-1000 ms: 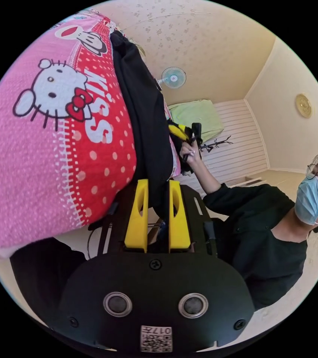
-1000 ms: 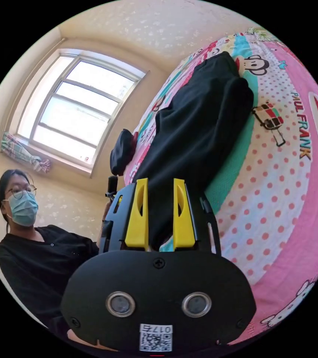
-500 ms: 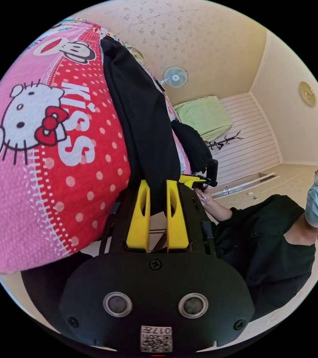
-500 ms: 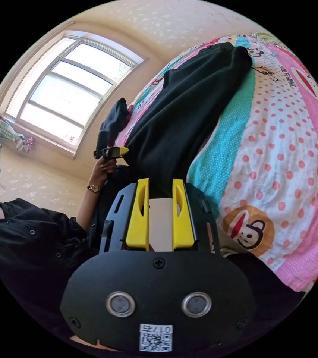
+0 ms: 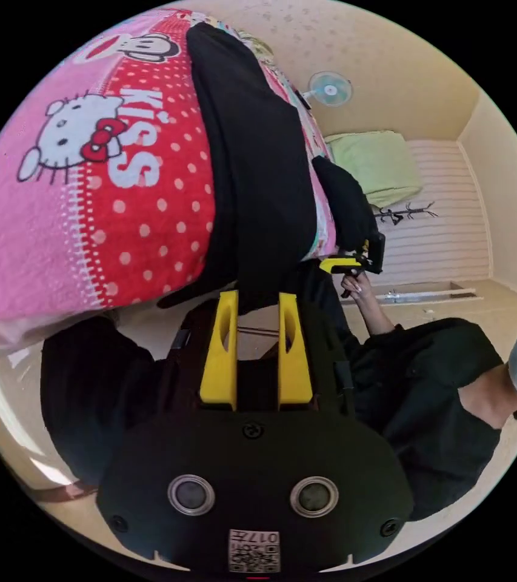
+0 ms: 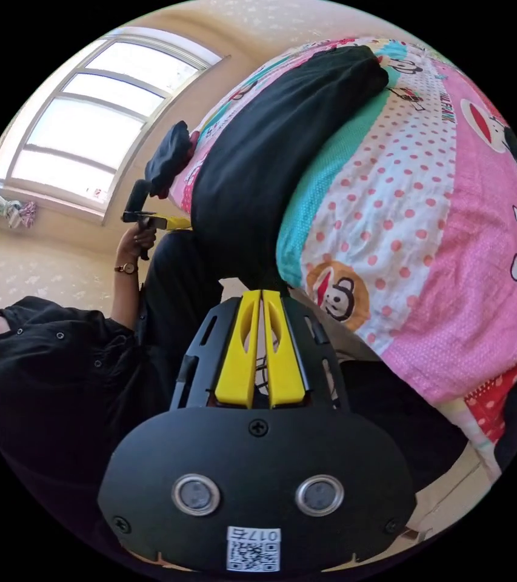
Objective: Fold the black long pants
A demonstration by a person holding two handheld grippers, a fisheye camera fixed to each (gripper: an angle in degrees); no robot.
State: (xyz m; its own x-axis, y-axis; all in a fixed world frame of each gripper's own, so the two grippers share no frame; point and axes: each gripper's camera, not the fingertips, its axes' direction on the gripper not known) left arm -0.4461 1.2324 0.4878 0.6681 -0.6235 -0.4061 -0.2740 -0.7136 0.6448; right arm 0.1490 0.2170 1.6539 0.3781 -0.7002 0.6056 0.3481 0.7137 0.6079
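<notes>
In the left gripper view, lower middle of the frame: the left gripper (image 5: 254,298) with yellow fingers (image 5: 220,348) spread apart, tips just under the hanging edge of the black long pants (image 5: 258,176), not pressing on the cloth. Pants stretched as a long dark band from the top centre down to the fingers, lying on the bed cover (image 5: 88,200), pink and red with cartoon prints, across the upper left. At centre right, the right gripper (image 5: 346,264) held in a hand (image 5: 355,285), beside a dark bunch of the pants at the bed's edge. Person in a black top (image 5: 428,394) at lower right; a wall fan (image 5: 330,88) near the top.

In the right gripper view, centre of the frame: the right gripper (image 6: 261,295) with yellow fingers (image 6: 240,357) closed together, tips meeting at the lowest edge of the pants (image 6: 276,163); cannot tell whether cloth is pinched between them. Pants running from the upper middle down to the fingers over the bed cover (image 6: 428,242), dotted pink and teal, on the right. At upper left, the left gripper (image 6: 167,222) in a hand (image 6: 134,239) below a window (image 6: 82,133).
</notes>
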